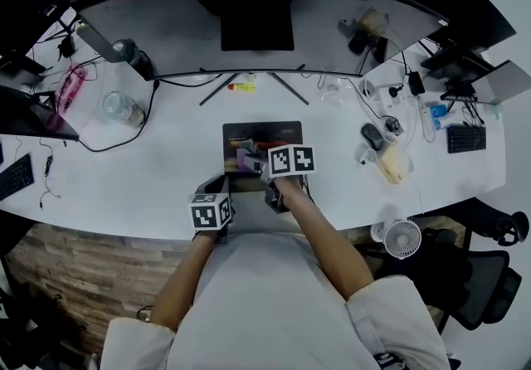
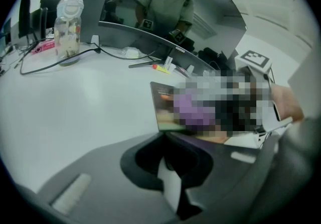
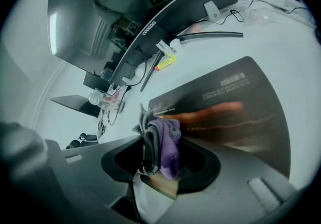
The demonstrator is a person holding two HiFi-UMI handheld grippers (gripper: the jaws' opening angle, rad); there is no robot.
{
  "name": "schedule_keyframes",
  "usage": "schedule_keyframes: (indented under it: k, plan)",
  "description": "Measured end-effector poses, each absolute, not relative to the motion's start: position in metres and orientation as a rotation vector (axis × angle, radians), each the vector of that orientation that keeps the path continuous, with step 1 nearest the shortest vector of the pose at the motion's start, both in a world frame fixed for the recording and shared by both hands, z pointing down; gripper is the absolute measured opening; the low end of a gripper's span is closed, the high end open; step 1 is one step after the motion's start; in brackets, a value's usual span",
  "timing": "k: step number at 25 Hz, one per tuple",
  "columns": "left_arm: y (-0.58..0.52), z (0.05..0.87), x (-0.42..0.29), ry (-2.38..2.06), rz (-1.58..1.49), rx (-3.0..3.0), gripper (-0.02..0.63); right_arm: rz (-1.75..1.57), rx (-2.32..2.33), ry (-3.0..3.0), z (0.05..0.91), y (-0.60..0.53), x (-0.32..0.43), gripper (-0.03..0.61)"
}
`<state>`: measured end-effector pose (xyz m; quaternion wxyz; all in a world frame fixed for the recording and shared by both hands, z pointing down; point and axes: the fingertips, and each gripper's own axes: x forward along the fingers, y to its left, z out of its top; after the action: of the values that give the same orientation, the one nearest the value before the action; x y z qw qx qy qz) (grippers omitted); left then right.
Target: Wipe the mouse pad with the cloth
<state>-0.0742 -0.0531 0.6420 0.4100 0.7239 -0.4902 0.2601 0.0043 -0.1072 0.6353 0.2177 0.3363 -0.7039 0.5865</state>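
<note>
— Where is the cloth [image 3: 163,145]?

— Bunched, purple and grey, clenched in the right claw [image 3: 159,163]. In the right gripper view it fills the gap between the two jaws, low in the frame and left of centre.

— And the mouse pad [image 1: 261,134]?

— Dark, lying flat on the white tabletop [image 1: 166,177] at the centre of the head view, just below the foot of the curved monitor [image 1: 257,12]. The cloth sits at the pad's lower left edge. Whether it presses on the surface I cannot tell.

— The other claw?

— The left claw [image 2: 169,168] has its jaws drawn together, with nothing between them. In the head view it is at the lower left of the pad, near the bottom edge of the tabletop, just beside the right claw and apart from the cloth.

— Anything else close by?

— A glass jar [image 1: 123,107] stands well to the left. A computer mouse [image 1: 372,136] lies to the right, off the pad.
</note>
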Motion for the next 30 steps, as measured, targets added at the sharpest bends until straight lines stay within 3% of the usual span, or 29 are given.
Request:
schedule_keyframes:
  k: [30]
  plan:
    - [-0.055, 0.641, -0.074, -1.243, 0.658, 1.833, 0.0, 1.725, 1.053, -1.904, 0.638, -0.109, 0.095, 0.192]
